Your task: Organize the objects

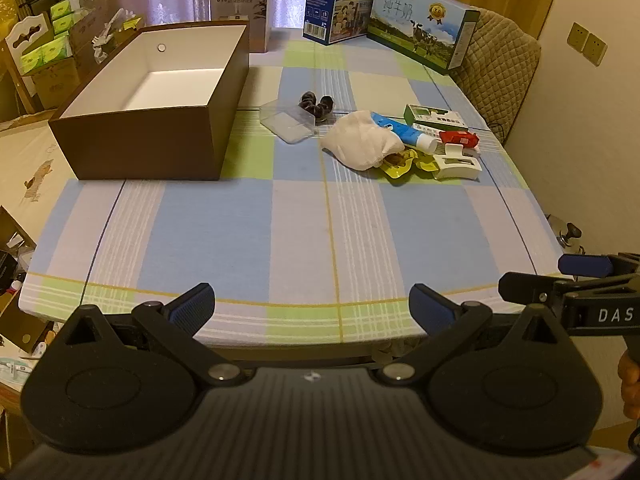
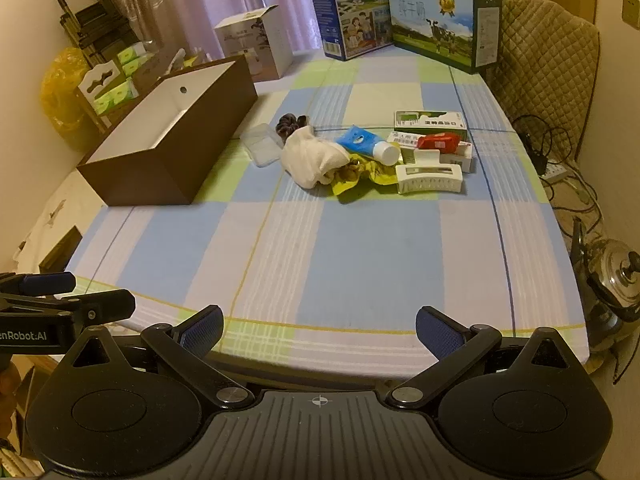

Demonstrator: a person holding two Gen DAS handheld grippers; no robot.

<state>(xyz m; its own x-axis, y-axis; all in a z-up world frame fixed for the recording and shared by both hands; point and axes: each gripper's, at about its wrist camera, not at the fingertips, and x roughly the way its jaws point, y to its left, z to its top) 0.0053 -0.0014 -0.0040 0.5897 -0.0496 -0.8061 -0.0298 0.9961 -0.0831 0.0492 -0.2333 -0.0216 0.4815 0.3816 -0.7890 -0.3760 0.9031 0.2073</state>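
Note:
An empty brown box with a white inside stands at the table's left. To its right lies a pile: a clear plastic lid, a dark scrunchie, a white cloth, a blue tube, a yellow wrapper, a white hair claw, a red packet and small cartons. My left gripper and right gripper hang open over the table's near edge, far from the pile, nothing between their fingers.
The checked tablecloth covers the table. Milk cartons and a white box stand at the back. A quilted chair is at the right, a metal pot lid and cables beside the table, tissue packs and clutter at the left.

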